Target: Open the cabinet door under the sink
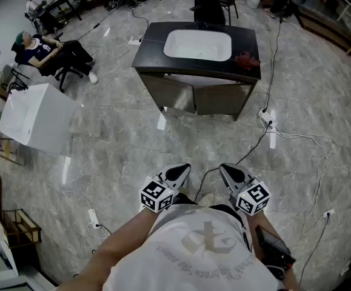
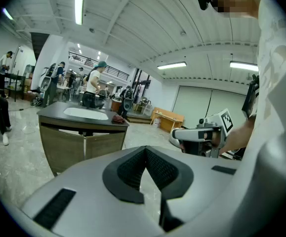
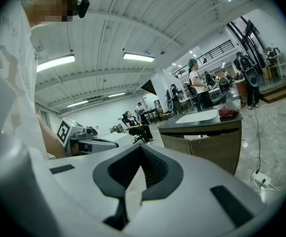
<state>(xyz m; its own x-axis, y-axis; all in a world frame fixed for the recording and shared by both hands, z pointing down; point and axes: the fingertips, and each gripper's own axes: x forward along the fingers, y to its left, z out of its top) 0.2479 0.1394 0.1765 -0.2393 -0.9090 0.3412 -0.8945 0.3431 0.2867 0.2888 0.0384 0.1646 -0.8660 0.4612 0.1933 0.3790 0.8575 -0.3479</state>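
left claw: clenched, nothing grasped | right claw: clenched, nothing grasped | cabinet door under sink: untouched, well apart

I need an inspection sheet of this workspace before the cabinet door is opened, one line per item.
Surface: grey tiled floor; black countertop with a white sink.
Job's things: cabinet doors under the sink look shut, untouched.
Clutter: red cloth on the countertop beside the sink; white box on the floor.
Grippers: left gripper and right gripper both shut, empty, near the person's body, well short of the cabinet.
Cables: several cables and a power strip on the floor beside the cabinet.
Surroundings: seated person at the head view's upper left; other people and desks beyond.
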